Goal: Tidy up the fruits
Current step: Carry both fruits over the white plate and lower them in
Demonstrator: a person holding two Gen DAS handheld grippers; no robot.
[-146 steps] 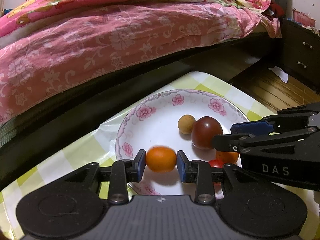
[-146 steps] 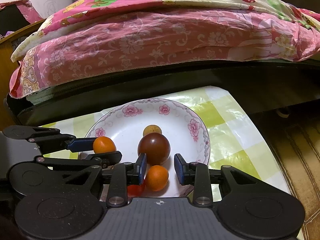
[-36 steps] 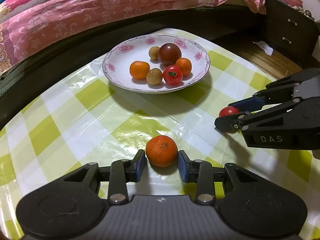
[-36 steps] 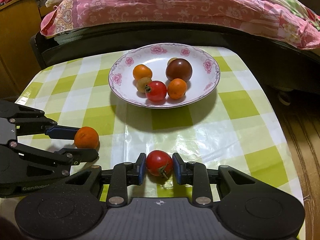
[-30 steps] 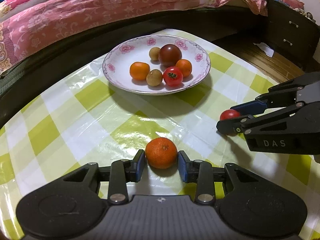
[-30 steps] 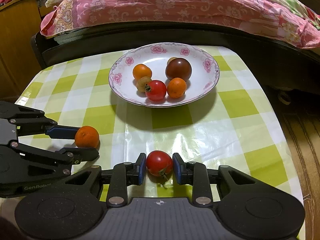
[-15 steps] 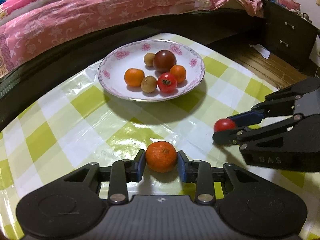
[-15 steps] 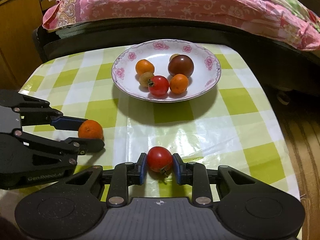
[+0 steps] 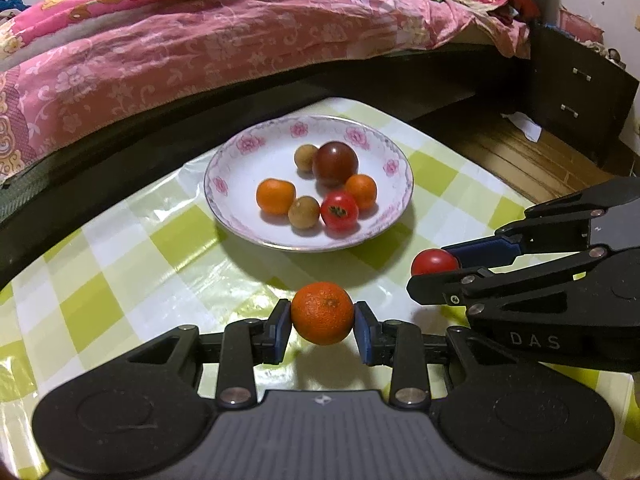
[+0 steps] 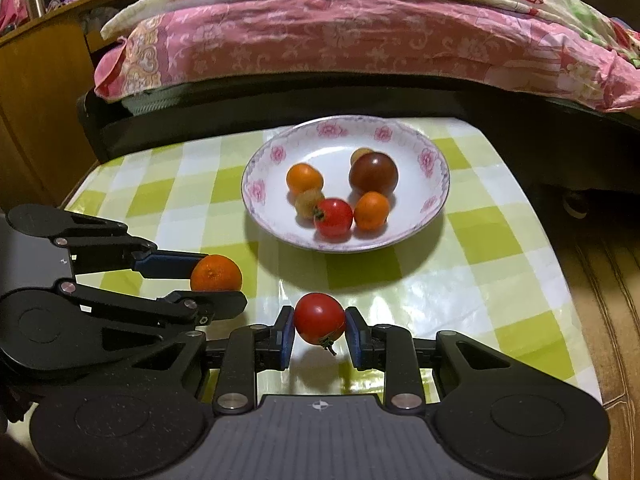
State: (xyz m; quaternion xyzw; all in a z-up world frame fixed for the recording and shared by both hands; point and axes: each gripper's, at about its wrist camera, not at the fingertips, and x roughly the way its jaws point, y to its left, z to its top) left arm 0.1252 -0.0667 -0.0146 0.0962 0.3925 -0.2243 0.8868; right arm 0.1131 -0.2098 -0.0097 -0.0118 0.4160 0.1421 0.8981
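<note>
- Left gripper clenched on the small orange, right gripper clenched on the red tomato, both fruits just above the checked tablecloth.
- Short of the flowered plate with its five fruits.
- Best carried level, grip firm but gentle on the soft tomato.
- Set down in the bare white part, clear of the dark tomato, one at a time to avoid knocking.

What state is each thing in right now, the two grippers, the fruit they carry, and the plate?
Left gripper: jaws shut on the tangerine.
Tangerine: gripped, lifted off the tablecloth.
Right gripper: jaws shut on the red tomato.
Red tomato: gripped, stem pointing down, lifted off the tablecloth.
Plate: upright on the tablecloth, holding six fruits.
Tablecloth: spread flat, glossy.
</note>
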